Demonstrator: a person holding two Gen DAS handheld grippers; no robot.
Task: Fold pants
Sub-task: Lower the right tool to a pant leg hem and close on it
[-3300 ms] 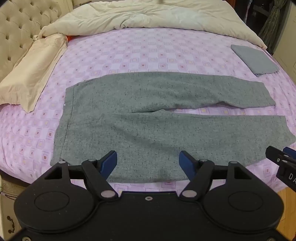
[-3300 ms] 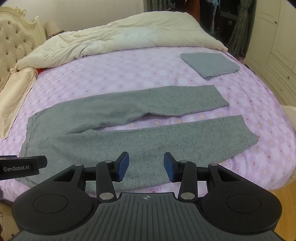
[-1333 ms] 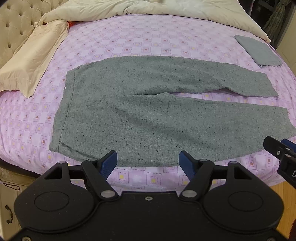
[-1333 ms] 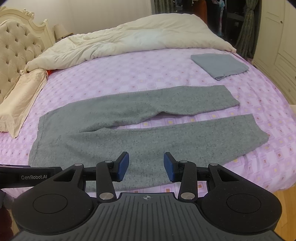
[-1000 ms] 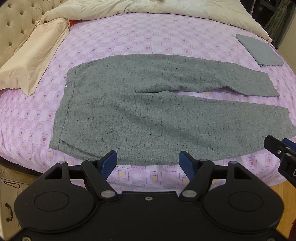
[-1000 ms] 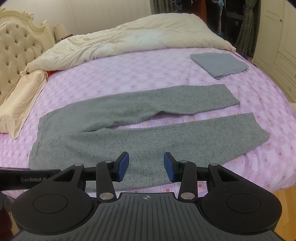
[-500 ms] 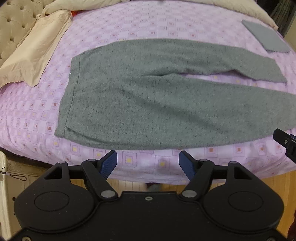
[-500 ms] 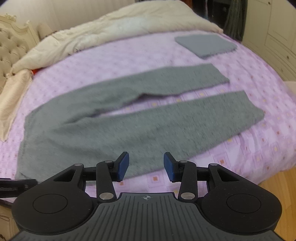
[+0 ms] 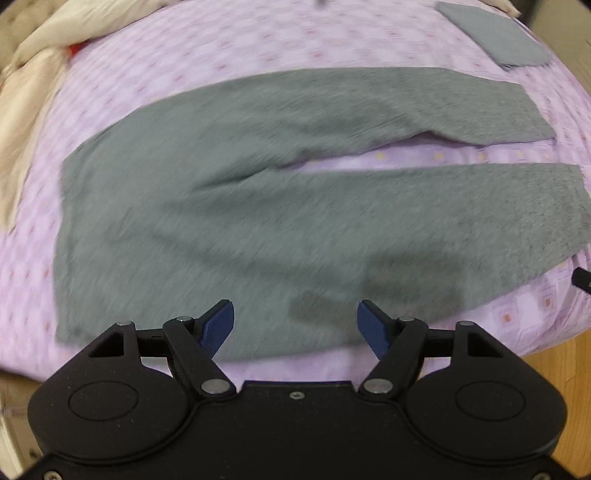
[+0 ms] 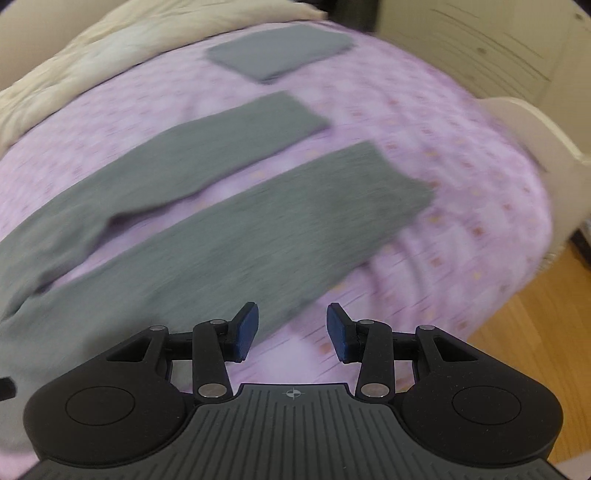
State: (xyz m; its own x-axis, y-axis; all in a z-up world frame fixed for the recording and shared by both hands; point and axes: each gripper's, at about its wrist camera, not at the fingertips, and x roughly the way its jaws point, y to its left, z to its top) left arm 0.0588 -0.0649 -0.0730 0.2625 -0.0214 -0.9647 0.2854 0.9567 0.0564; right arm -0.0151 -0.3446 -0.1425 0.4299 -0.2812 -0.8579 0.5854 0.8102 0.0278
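Grey pants (image 9: 258,206) lie flat on the purple patterned bedsheet (image 9: 332,40), waistband to the left and both legs stretched to the right with a narrow gap between them. My left gripper (image 9: 295,326) is open and empty, just above the near edge of the pants near the seat. In the right wrist view the pants (image 10: 221,236) run diagonally. My right gripper (image 10: 291,330) is open and empty over the near leg's lower edge. Both views are blurred by motion.
A folded grey cloth (image 9: 495,33) lies at the far right of the bed, also in the right wrist view (image 10: 277,51). A cream pillow (image 9: 22,96) is at the left and a cream duvet (image 10: 92,48) at the back. Wooden floor (image 10: 524,332) borders the bed edge.
Both grippers have moved forward and down toward the near edge of the pants. The right gripper has also swung toward the leg ends. Jaws stay open and the pants have not moved.
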